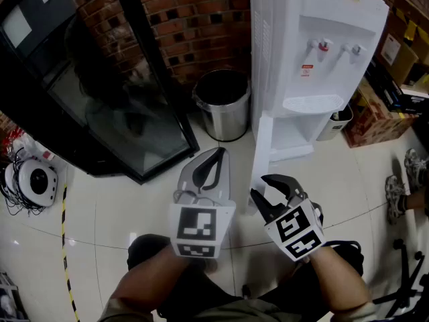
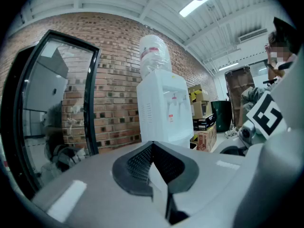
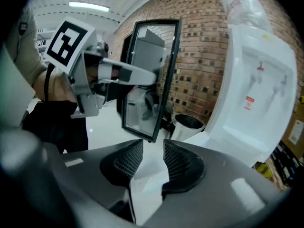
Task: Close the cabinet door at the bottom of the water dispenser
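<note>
By a brick wall (image 1: 201, 25), the bottom door (image 1: 263, 153) of the water dispenser (image 1: 315, 19) stands open. The left gripper (image 1: 218, 156) has its jaws together. The right gripper (image 1: 268, 192) has its jaws apart, with nothing between them.

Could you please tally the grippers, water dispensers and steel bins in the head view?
Grippers: 2 (left gripper, right gripper)
Dispenser: 1
Steel bin: 1
Total: 4

The pale, glossy tiled floor (image 1: 120, 200) carries the white water dispenser (image 1: 315, 52), with a steel bin (image 1: 223, 106) just beside it at the brick wall (image 1: 194, 25). A black glass-fronted cabinet (image 1: 100, 92) stands further along, cardboard boxes (image 1: 372, 119) on the dispenser's other side. A round white device (image 1: 37, 183) with cables lies near striped tape (image 1: 65, 247).
</note>
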The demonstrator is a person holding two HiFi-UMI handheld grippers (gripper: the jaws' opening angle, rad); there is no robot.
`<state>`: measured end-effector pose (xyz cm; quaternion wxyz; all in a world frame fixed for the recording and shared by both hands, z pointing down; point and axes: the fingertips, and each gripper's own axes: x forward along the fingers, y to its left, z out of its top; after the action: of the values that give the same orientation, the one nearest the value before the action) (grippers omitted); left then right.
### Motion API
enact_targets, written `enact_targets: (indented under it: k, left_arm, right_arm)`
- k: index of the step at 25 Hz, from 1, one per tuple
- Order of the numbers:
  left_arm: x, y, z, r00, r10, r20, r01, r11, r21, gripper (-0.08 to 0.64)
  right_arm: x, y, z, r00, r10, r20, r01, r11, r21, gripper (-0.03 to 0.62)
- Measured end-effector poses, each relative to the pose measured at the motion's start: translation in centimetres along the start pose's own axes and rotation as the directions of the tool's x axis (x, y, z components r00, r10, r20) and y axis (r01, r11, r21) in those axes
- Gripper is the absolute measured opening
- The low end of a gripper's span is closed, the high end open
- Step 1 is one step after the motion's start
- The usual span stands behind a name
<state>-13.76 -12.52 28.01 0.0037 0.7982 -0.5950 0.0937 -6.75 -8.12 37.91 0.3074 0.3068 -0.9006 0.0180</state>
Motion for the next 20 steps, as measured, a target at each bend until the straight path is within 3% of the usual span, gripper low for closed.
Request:
enact_targets:
  k: [7, 11, 16, 20]
  left_arm:
    - [2.9, 0.8, 0.4, 1.0, -0.028, 0.003, 0.028, 0.999, -0.033, 0.0]
    - [3.7, 0.3, 0.9, 0.999, -0.053, 0.014, 0.054, 0.998, -0.044, 0.0]
    - [4.6, -1.0, 0.9, 0.997, -0.08, 0.011, 0.081, 0.995, -0.055, 0.0]
    - [5.1, -2.3, 0.9, 0.995, -0.101, 0.014, 0.102, 0.994, -0.051, 0.0]
  right_arm:
    - [3.1, 1.8, -2.3, 0.988, 0.051, -0.143, -0.069, 0.99, -0.126, 0.175]
    - [3.2, 1.7, -2.8, 0.984, 0.039, -0.175, -0.066, 0.987, -0.15, 0.172]
    - [2.4, 0.7, -3.9, 0.976, 0.032, -0.215, -0.058, 0.992, -0.113, 0.149]
    - [1.8, 0.7, -4.0, 0.98, 0.059, -0.192, -0.071, 0.996, -0.06, 0.15]
